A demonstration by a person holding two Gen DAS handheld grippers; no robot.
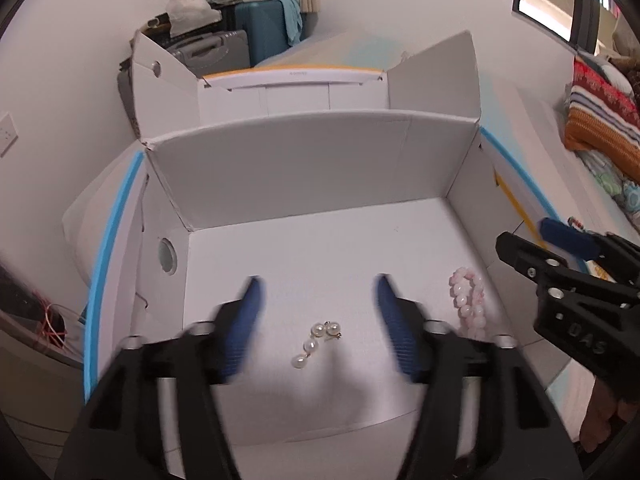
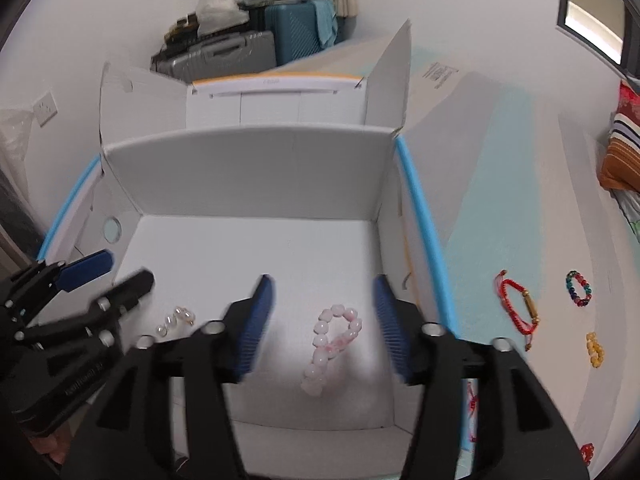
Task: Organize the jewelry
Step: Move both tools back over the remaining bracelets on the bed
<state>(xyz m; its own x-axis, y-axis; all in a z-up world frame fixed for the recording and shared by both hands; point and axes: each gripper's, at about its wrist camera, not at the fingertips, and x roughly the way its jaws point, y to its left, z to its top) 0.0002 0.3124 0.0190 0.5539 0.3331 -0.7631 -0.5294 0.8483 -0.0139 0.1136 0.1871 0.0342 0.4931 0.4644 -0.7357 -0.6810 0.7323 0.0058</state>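
An open white cardboard box (image 1: 312,168) (image 2: 248,168) holds pearl earrings (image 1: 318,340) (image 2: 176,319) and a pink bead bracelet (image 1: 468,306) (image 2: 334,344) on its floor. My left gripper (image 1: 318,312) is open and empty, above the pearls. My right gripper (image 2: 322,312) is open and empty, above the pink bracelet; it also shows at the right in the left wrist view (image 1: 560,252). The left gripper shows at the left of the right wrist view (image 2: 108,272).
Outside the box on the pale surface to the right lie a red cord bracelet (image 2: 518,304), a multicoloured bead bracelet (image 2: 579,288), a yellow bead piece (image 2: 595,349) and a red piece (image 2: 587,453). Suitcases (image 2: 256,46) stand behind. Bedding (image 1: 600,120) is at the right.
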